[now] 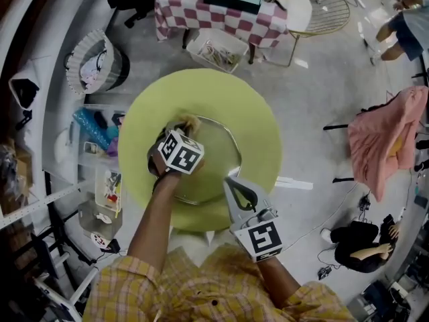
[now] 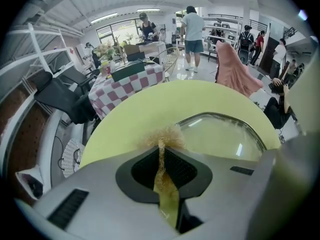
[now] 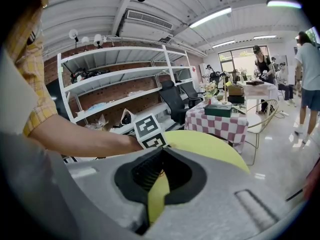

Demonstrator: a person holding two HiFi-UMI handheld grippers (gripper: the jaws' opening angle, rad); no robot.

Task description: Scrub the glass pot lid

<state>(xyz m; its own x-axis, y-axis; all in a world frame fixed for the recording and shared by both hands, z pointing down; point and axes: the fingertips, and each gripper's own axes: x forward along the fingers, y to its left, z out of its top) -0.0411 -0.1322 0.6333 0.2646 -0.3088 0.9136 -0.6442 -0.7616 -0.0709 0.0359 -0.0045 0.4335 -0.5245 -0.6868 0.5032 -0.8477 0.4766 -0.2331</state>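
The glass pot lid (image 1: 213, 158) lies on a round yellow-green table (image 1: 261, 119); in the left gripper view the glass pot lid (image 2: 225, 134) sits just right of the jaws. My left gripper (image 1: 182, 130) hovers over the lid's far left rim, shut on a tan fibrous scrubber (image 1: 188, 121). That scrubber (image 2: 167, 136) fluffs out beyond the left gripper (image 2: 161, 144). My right gripper (image 1: 232, 178) meets the lid's near right rim with its jaws closed on it. In its own view the right gripper (image 3: 161, 156) hides the lid behind its jaws.
A checkered table (image 1: 214, 12) and a white basket (image 1: 216, 49) stand beyond the round table. Storage bins (image 1: 100, 146) and a frilled bin (image 1: 94, 62) line the left. A pink cloth (image 1: 392, 136) hangs at the right. A person (image 1: 362, 243) sits on the floor.
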